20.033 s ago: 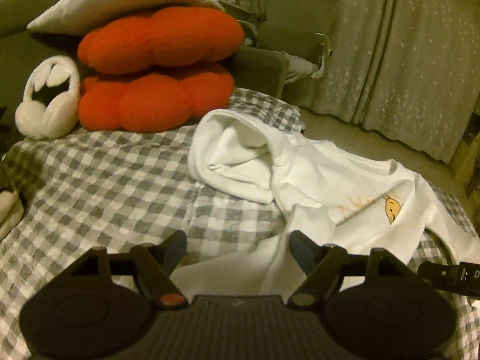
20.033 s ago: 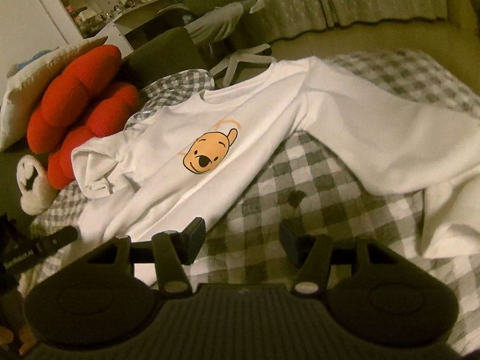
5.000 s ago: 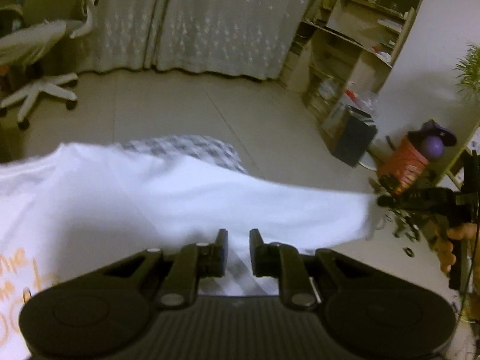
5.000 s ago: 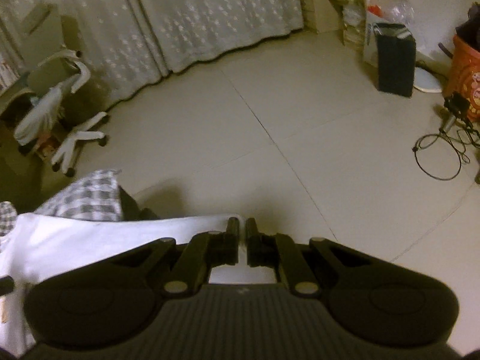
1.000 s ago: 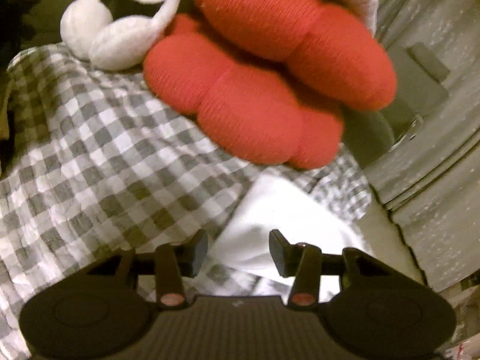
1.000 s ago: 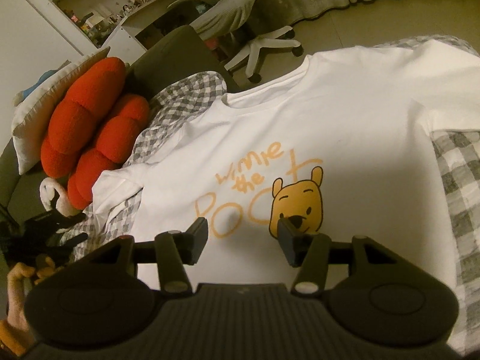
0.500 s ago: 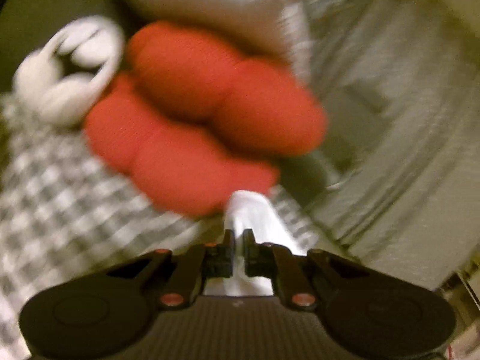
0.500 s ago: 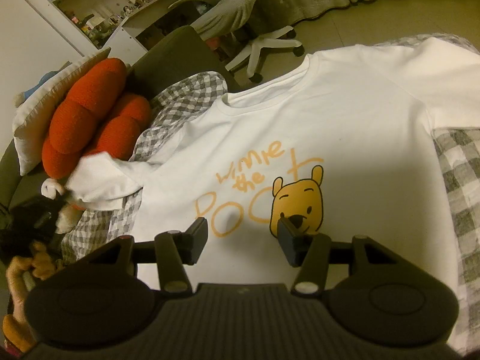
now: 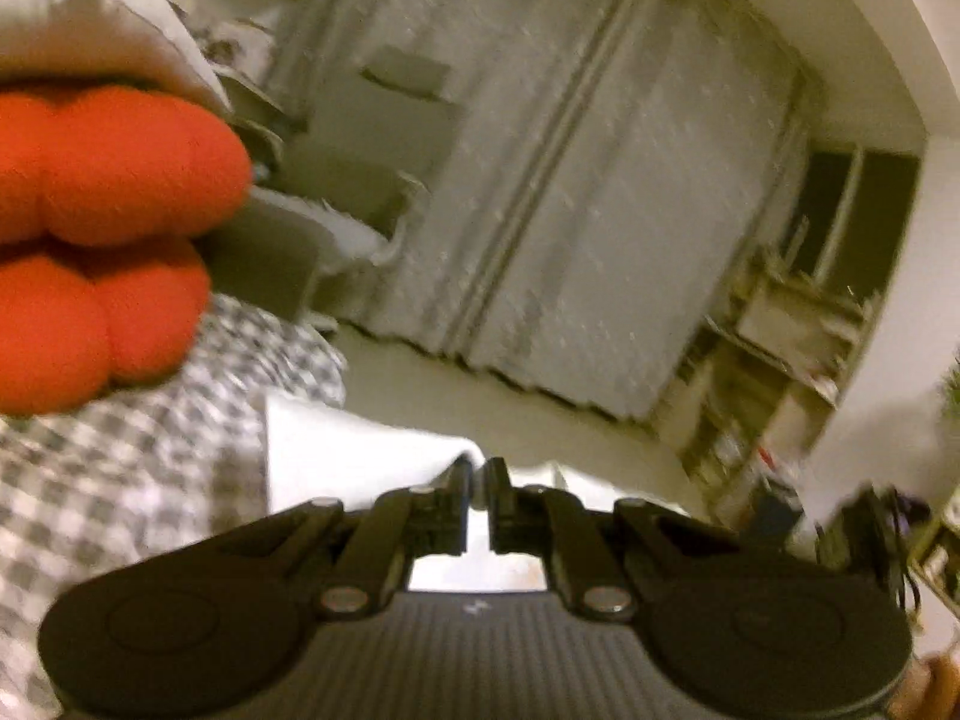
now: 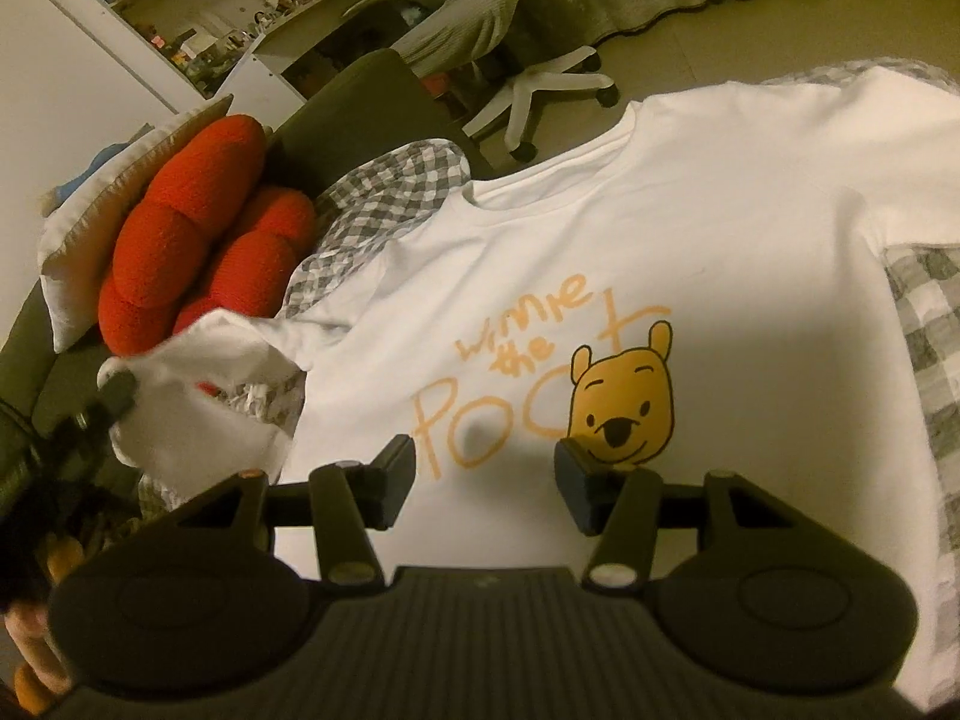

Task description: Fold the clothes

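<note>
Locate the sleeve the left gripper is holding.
In the right wrist view, the sleeve hangs at left, pinched by the left gripper, just below the red cushions.

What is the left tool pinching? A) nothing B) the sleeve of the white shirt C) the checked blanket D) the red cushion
B: the left tool is shut on the white shirt's sleeve, lifting it beside the red cushion.
</note>
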A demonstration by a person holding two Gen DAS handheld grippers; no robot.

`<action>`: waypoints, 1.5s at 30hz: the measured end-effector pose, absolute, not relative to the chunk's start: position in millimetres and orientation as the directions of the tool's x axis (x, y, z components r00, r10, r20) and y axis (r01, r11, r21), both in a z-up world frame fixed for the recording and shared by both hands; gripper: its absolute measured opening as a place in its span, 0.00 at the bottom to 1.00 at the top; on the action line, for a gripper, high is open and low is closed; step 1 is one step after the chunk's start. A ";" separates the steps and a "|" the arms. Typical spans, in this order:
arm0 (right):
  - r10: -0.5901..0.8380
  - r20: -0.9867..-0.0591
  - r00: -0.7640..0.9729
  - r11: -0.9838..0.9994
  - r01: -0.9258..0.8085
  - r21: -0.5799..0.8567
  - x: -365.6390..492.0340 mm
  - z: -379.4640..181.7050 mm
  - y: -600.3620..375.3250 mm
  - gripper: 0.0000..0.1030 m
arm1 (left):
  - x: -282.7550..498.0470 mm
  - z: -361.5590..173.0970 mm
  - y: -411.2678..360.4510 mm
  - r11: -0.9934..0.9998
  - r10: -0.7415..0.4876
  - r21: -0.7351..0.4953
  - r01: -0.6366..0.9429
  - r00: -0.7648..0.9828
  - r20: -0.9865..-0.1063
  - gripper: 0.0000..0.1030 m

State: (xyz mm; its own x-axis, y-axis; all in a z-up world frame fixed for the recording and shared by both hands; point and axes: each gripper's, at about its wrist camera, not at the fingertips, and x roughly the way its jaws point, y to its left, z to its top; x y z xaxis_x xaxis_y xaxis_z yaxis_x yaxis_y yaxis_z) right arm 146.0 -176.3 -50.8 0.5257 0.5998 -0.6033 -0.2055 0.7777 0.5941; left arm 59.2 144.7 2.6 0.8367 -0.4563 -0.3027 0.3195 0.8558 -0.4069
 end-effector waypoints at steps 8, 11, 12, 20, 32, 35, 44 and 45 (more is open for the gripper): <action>0.611 -0.600 0.515 0.773 -0.226 0.593 144.1 -49.5 -170.0 0.54 | 49.5 -12.0 138.8 0.835 -0.516 -0.421 0.354 0.769 -0.377 0.17; 0.610 -0.603 0.513 0.774 -0.225 0.592 144.0 -50.6 -169.3 0.54 | 42.7 -8.8 143.9 0.841 -0.500 -0.420 0.340 0.786 -0.364 0.36; 0.610 -0.604 0.513 0.774 -0.224 0.592 144.0 -50.8 -169.7 0.54 | 40.2 -6.9 146.6 0.843 -0.491 -0.423 0.333 0.796 -0.353 0.40; 0.615 -0.600 0.512 0.770 -0.227 0.596 142.9 -50.8 -168.9 0.54 | 50.6 -15.3 169.0 0.897 -0.316 -0.428 0.113 0.841 -0.440 0.49; 0.671 -0.559 0.487 0.723 -0.263 0.639 140.6 -44.1 -162.8 0.54 | 65.4 -19.3 111.0 0.938 -0.316 -0.281 0.201 0.828 -0.463 0.27; 0.711 -0.523 0.469 0.680 -0.273 0.680 140.6 -41.7 -160.2 0.54 | 65.8 -23.8 95.1 0.932 -0.352 -0.261 0.252 0.803 -0.482 0.27; 0.810 -0.440 0.388 0.563 -0.300 0.770 142.5 -39.2 -130.8 0.54 | 55.7 -42.9 72.3 0.914 -0.405 -0.249 0.319 0.720 -0.564 0.30; 0.815 -0.437 0.382 0.558 -0.310 0.770 141.6 -39.0 -126.0 0.54 | 53.9 -43.4 70.5 0.913 -0.407 -0.244 0.326 0.714 -0.570 0.30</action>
State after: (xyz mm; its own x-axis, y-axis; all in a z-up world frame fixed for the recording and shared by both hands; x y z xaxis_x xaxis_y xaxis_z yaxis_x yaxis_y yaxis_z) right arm 141.6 -126.0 -39.0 0.3818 0.8145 -0.4369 -0.3099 0.5581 0.7697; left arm 53.9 70.5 -43.4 0.7138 -0.4071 -0.5699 0.3258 0.9133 -0.2443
